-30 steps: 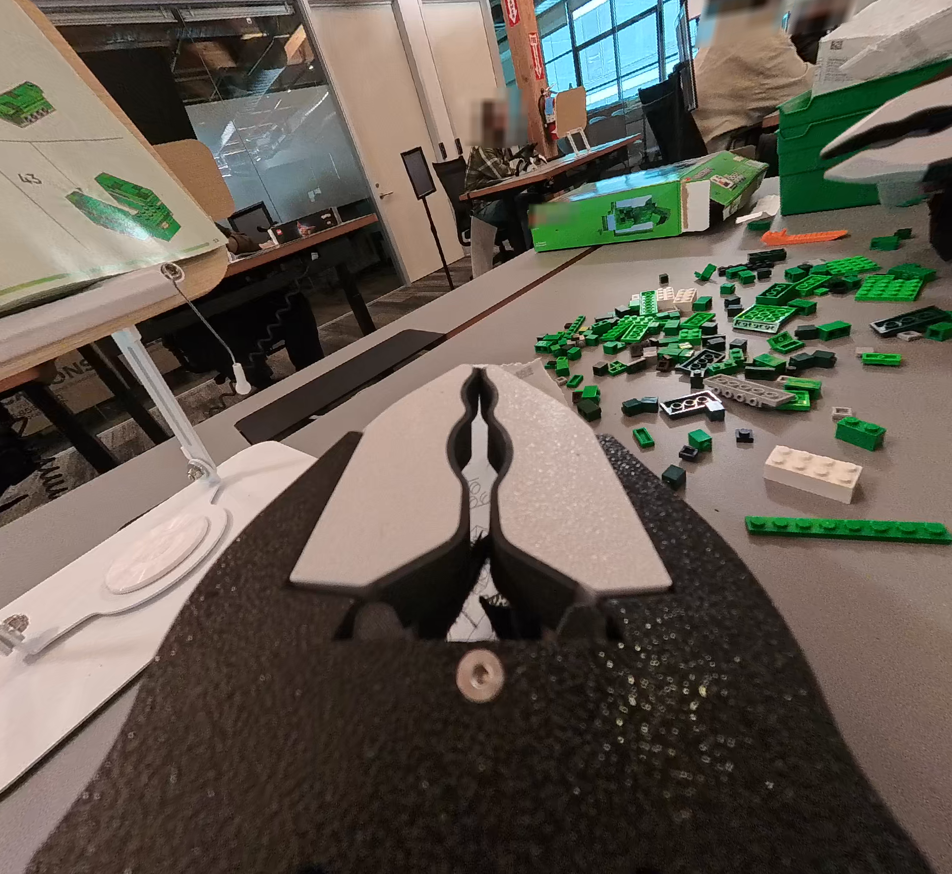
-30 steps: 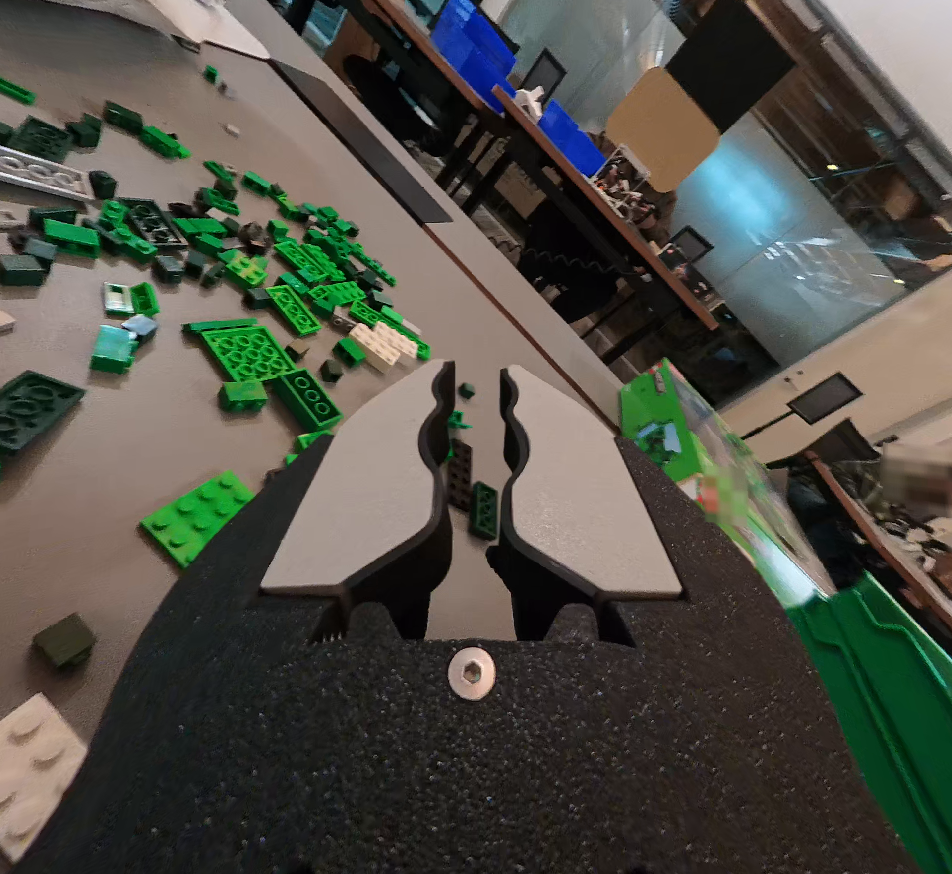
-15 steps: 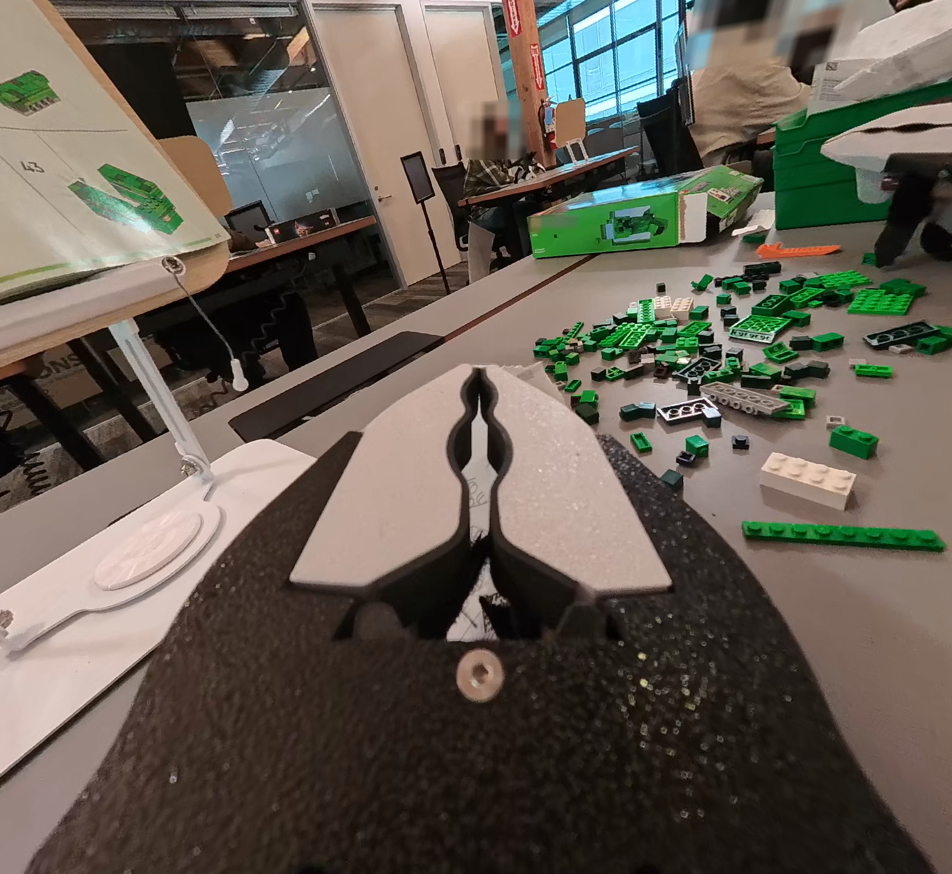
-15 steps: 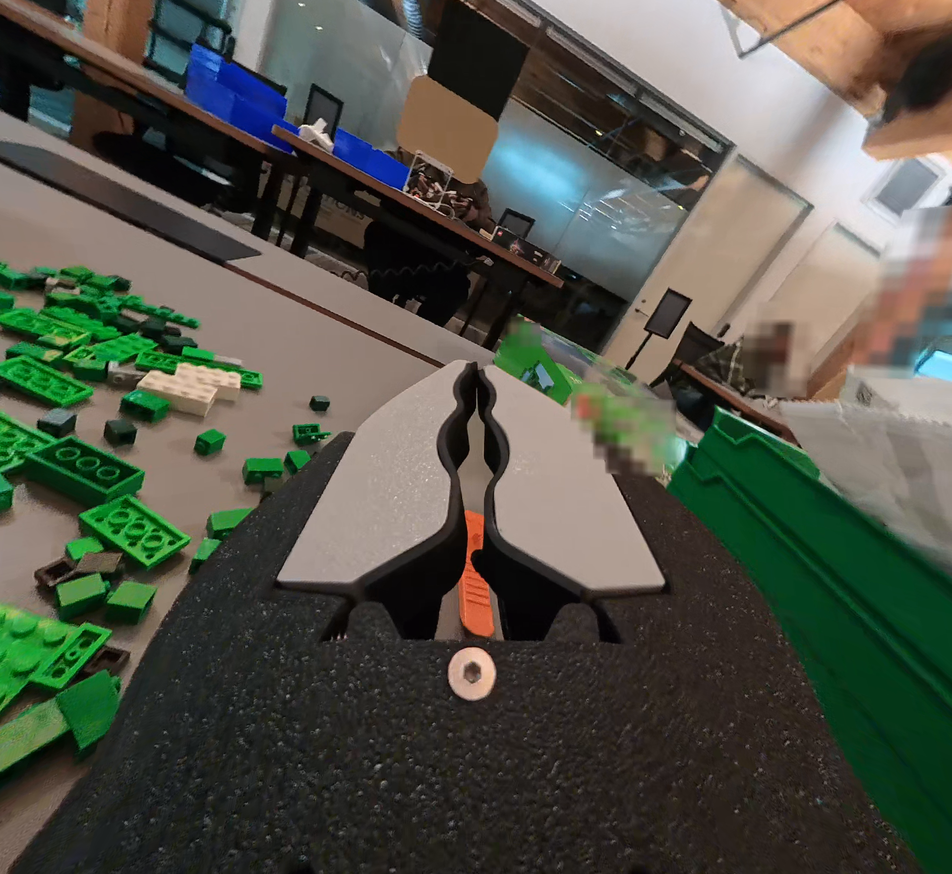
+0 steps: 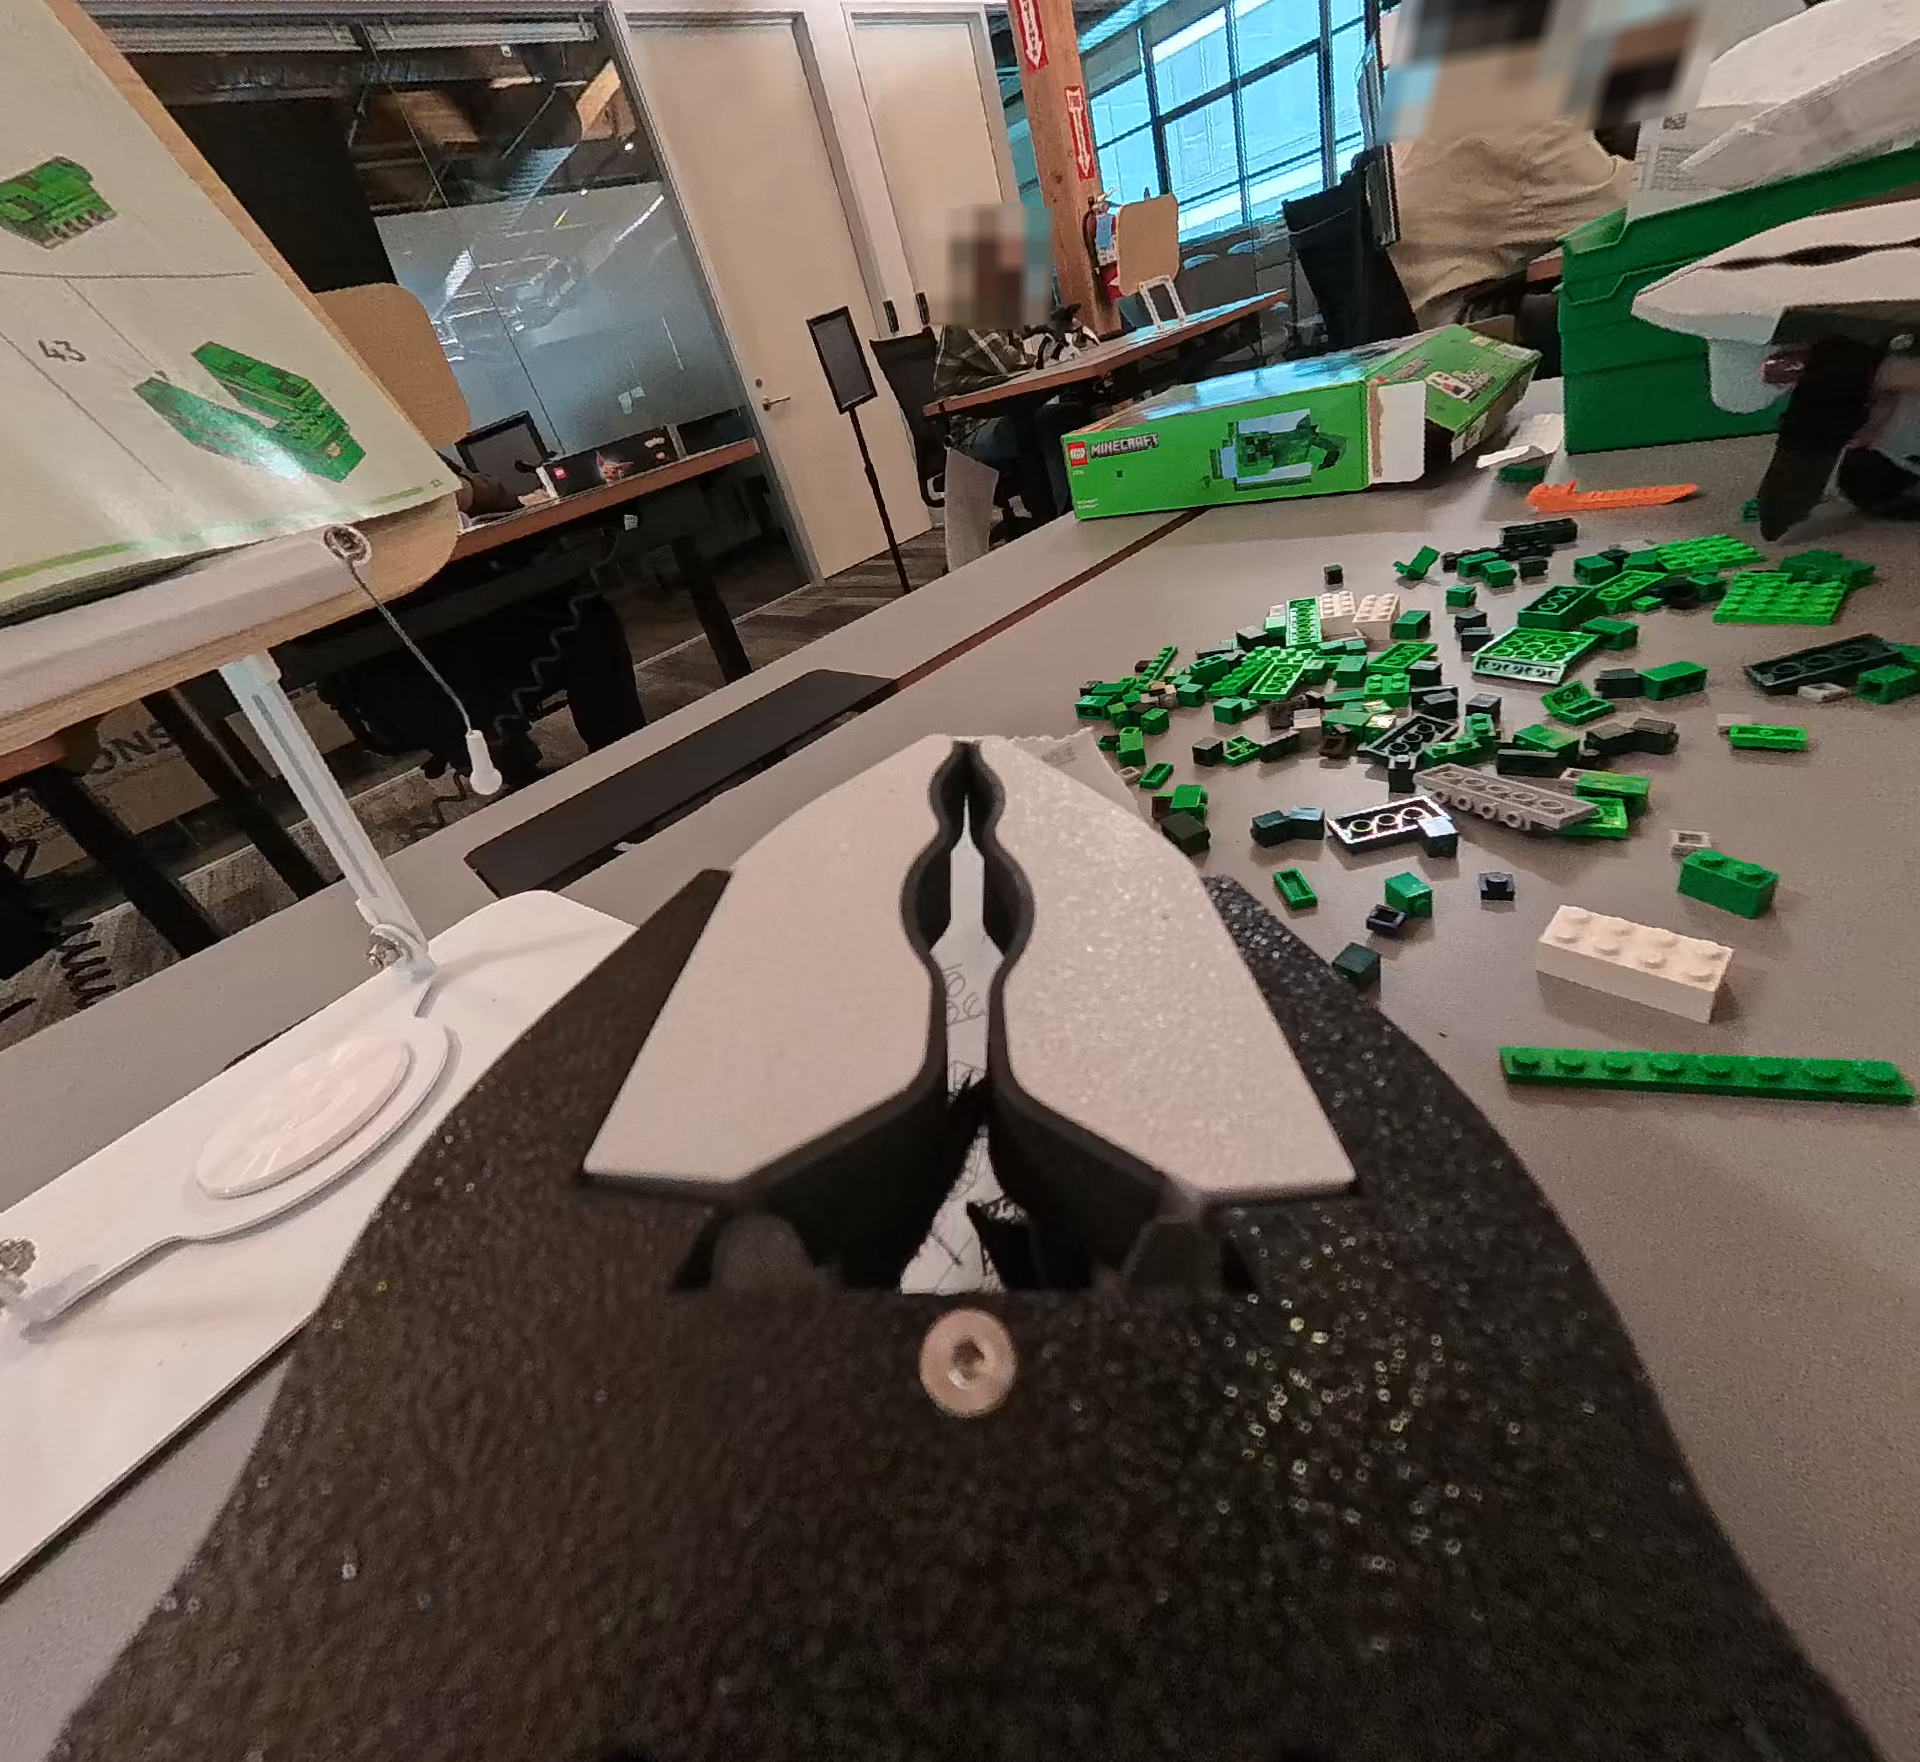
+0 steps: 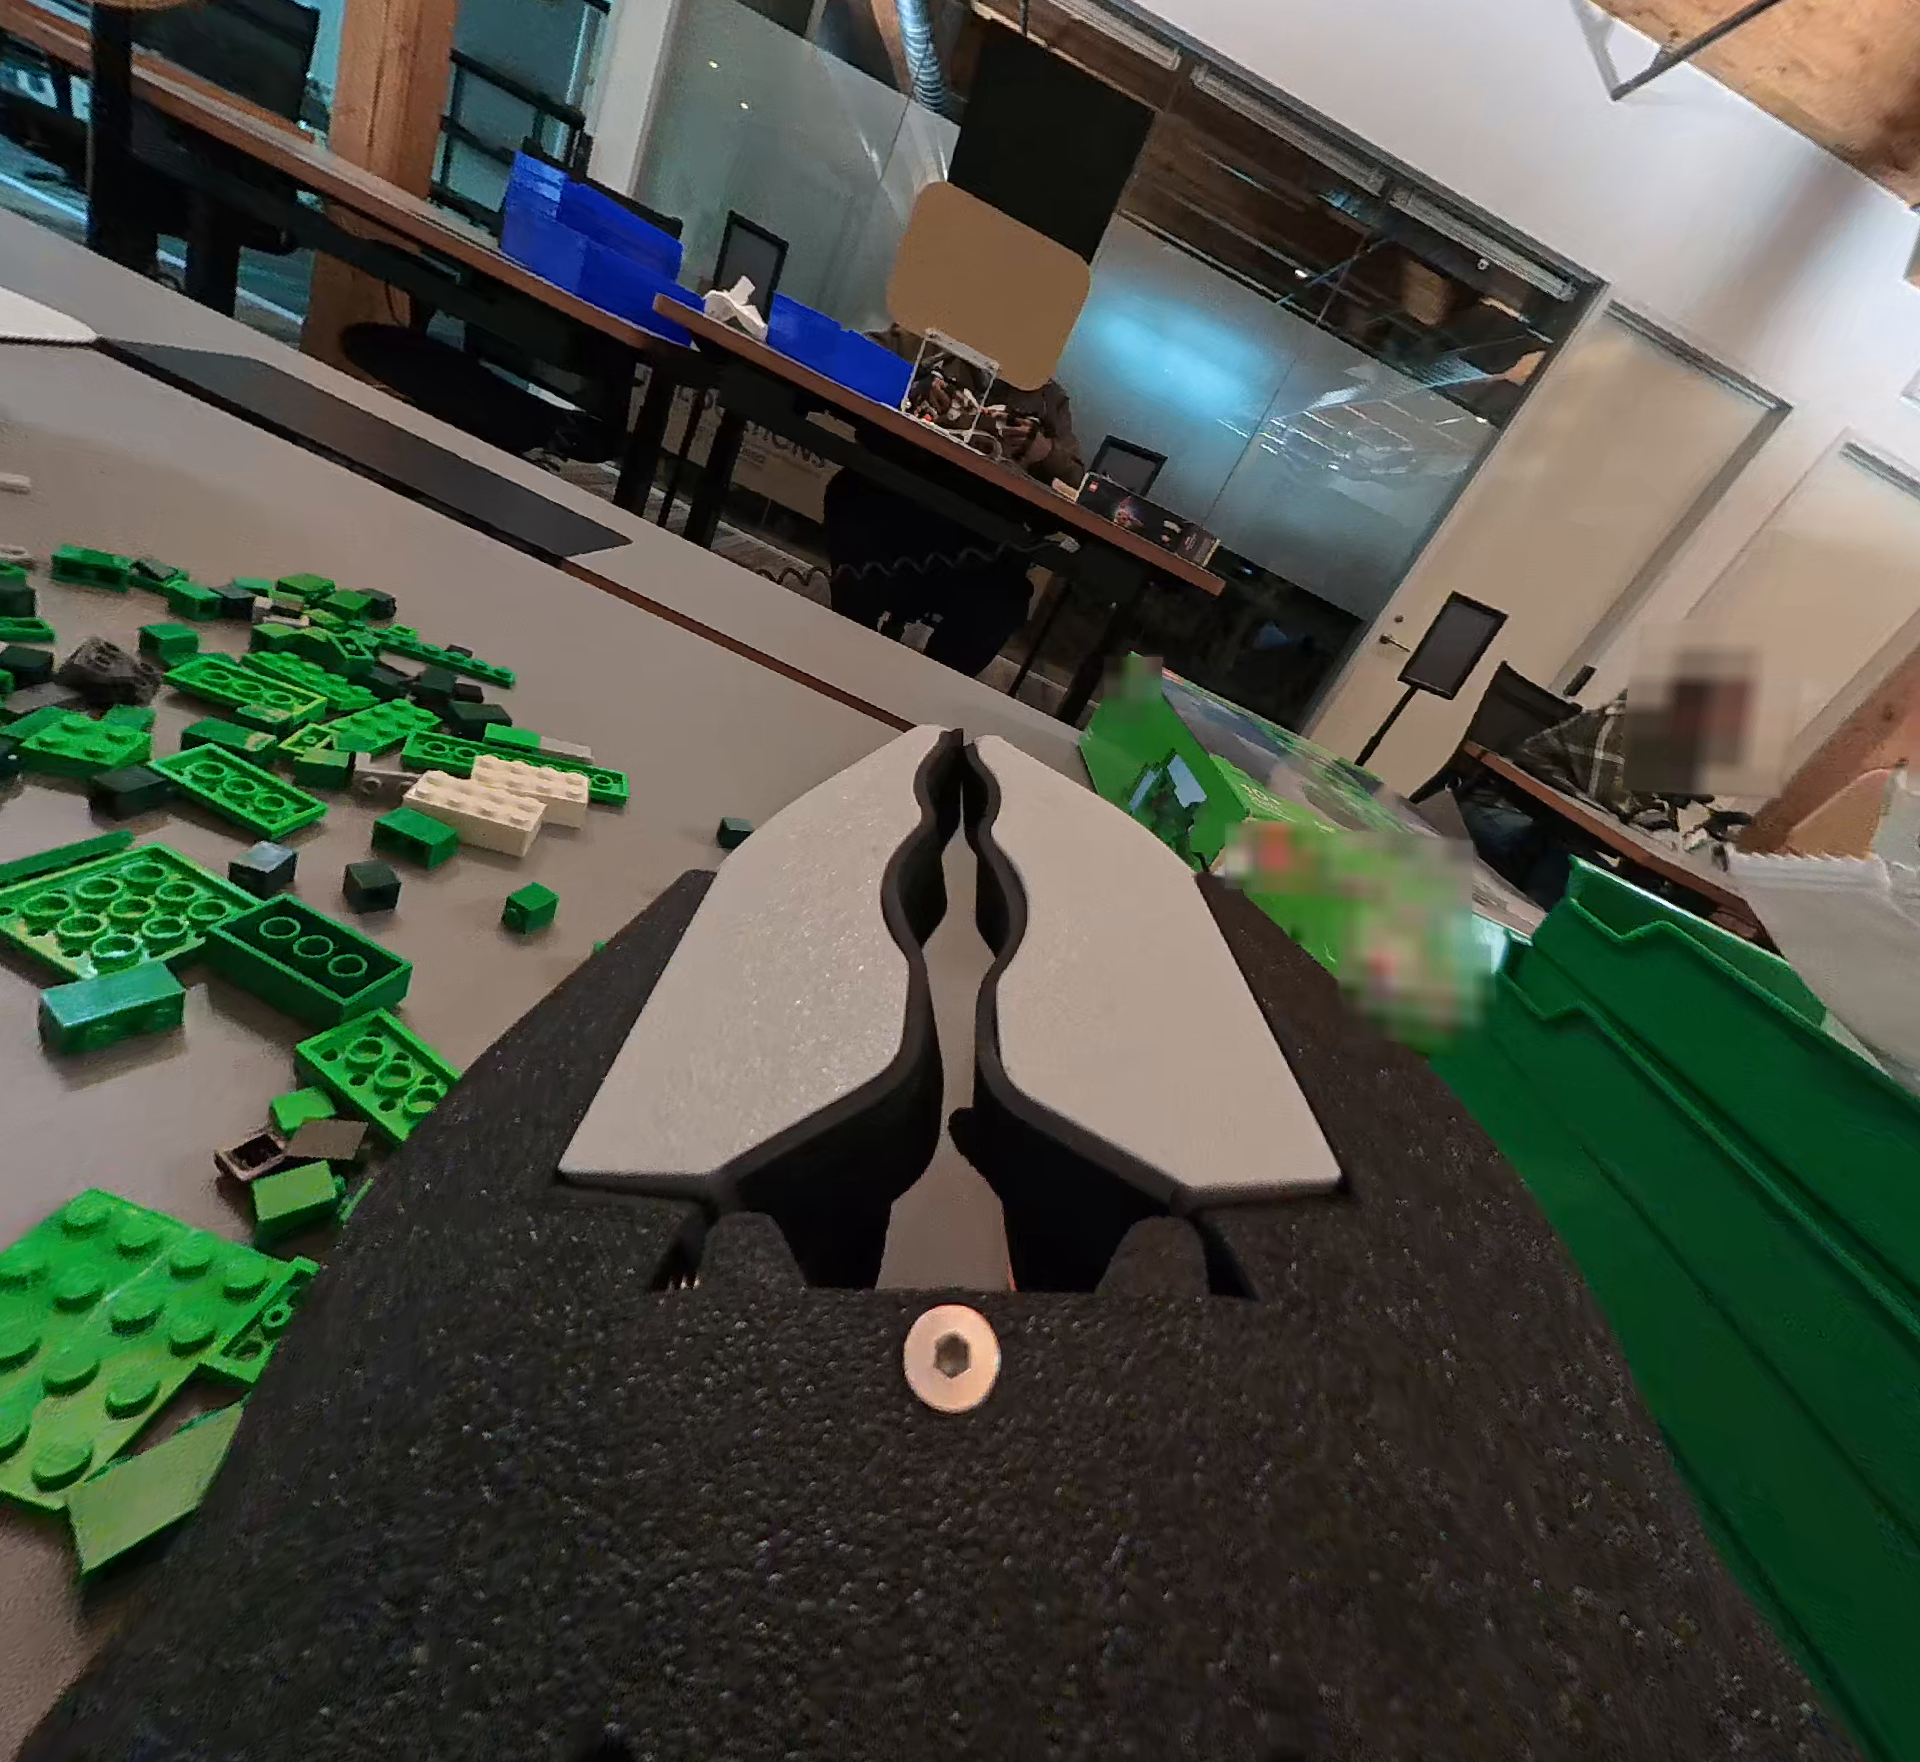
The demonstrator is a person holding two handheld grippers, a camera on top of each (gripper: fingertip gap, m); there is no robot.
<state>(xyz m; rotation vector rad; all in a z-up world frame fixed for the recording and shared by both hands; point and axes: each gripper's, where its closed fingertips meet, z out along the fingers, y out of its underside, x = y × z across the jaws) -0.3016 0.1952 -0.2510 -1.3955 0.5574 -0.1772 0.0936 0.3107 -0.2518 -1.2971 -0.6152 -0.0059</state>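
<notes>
Orange brick separator (image 5: 1610, 494) is lying flat on the grey table (image 5: 1558, 1349) just past the far edge of the brick pile (image 5: 1455, 684). Its long axis runs crosswise in the left view.

The right gripper (image 6: 961, 746) is way closer to it. It hangs just above and to the right of it on the far side of the pile, jaws pinched together with nothing in them that I can see.

The left gripper (image 5: 966, 751) sits on the near side of the pile, well apart from the separator and closed up too. White printed paper (image 5: 1070, 756) shows through the slit. Can't tell if it's pinching that or just over it.

A white brick (image 5: 1631, 962) and a long green plate (image 5: 1704, 1076) lie at the pile's near edge.
</notes>
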